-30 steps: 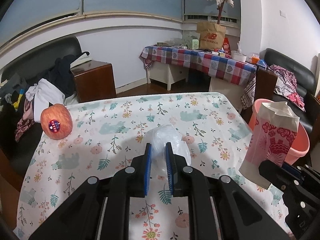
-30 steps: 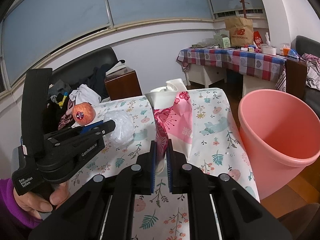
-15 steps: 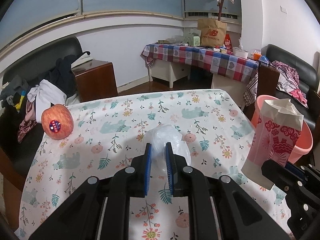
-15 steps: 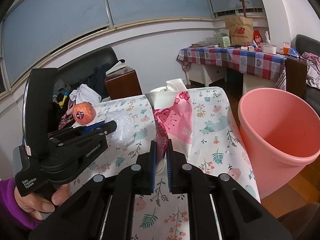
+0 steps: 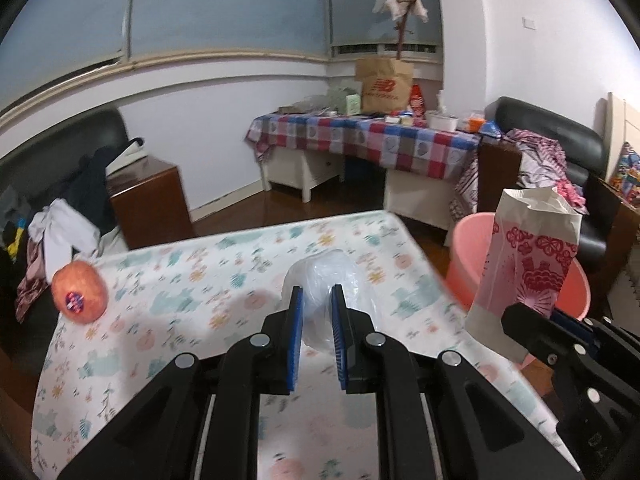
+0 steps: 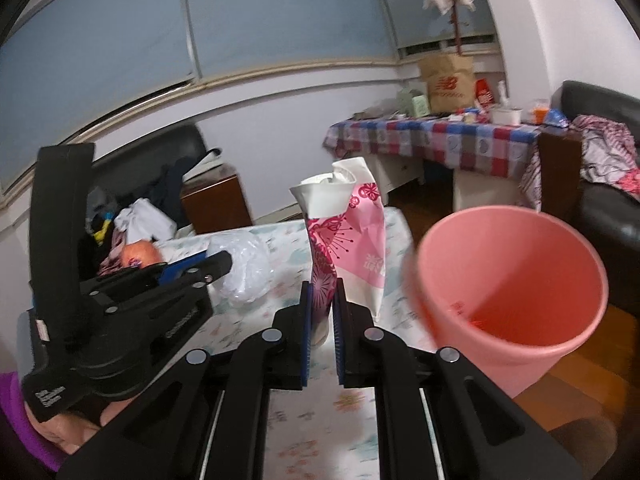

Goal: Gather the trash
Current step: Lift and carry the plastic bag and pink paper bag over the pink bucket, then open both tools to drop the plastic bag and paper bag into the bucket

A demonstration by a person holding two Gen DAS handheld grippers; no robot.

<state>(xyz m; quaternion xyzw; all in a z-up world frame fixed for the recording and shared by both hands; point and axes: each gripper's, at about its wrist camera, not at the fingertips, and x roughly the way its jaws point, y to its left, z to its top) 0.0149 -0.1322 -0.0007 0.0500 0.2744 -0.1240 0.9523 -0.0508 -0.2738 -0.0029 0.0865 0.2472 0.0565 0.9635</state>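
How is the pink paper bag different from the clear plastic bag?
The paper bag is pink with flower prints; the plastic bag is see-through. The paper bag stands tall; the plastic bag is a crumpled ball. Both are pinched in grippers: right gripper, left gripper.

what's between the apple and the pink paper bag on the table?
The clear plastic bag, pinched in the left claw, shown in the left wrist view. Apple; paper bag.
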